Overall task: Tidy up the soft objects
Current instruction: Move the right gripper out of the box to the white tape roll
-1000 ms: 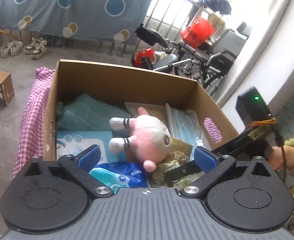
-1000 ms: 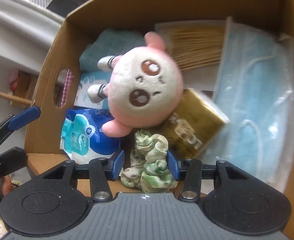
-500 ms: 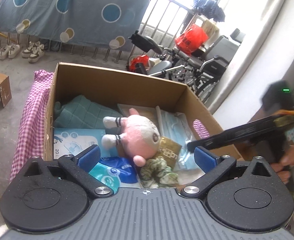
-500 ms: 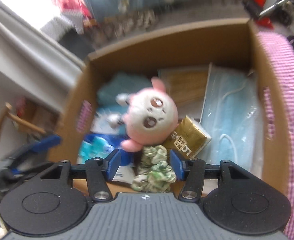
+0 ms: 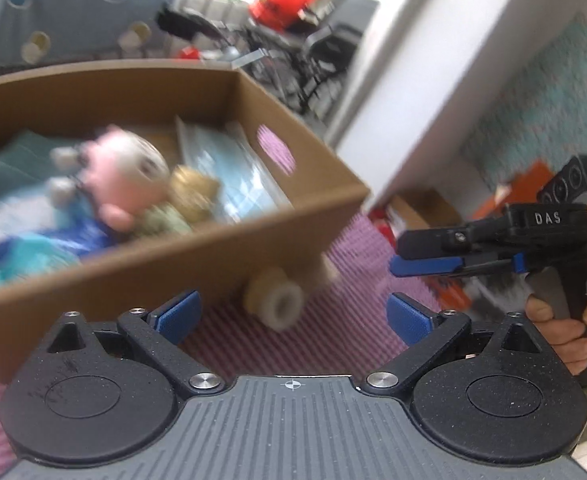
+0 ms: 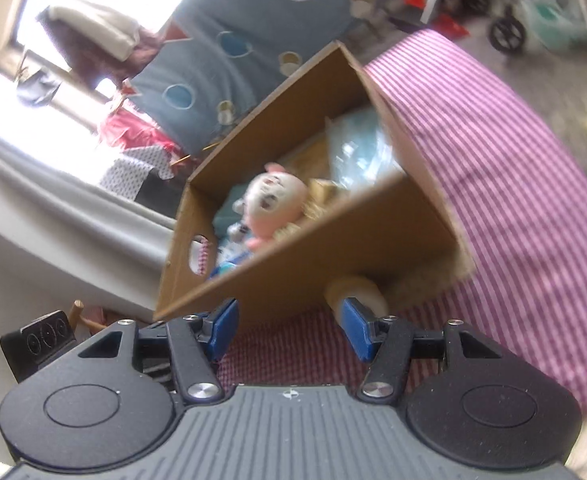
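Note:
A cardboard box (image 5: 197,252) (image 6: 333,240) stands on a pink checked cloth (image 5: 293,340) (image 6: 513,184). Inside lie a pink plush toy (image 5: 125,176) (image 6: 273,208), a green scrunchie (image 5: 161,220), a gold pack (image 5: 191,192), blue packs and a teal cloth. A cream roll (image 5: 275,300) (image 6: 353,290) lies on the cloth against the box's near wall. My left gripper (image 5: 293,316) is open and empty just short of the roll. My right gripper (image 6: 289,328) is open and empty, outside the box; it also shows in the left wrist view (image 5: 425,266).
A white wall (image 5: 433,60) rises right of the box. Orange items (image 5: 513,192) lie by a patterned mat. Behind the box hang a blue dotted sheet (image 6: 253,40) and stand wheelchairs (image 5: 293,52). A stool (image 6: 85,316) is at left.
Both grippers have pulled back out of the box and lowered. The right gripper has let go of the green scrunchie, which stays in the box. The cream roll has come into view.

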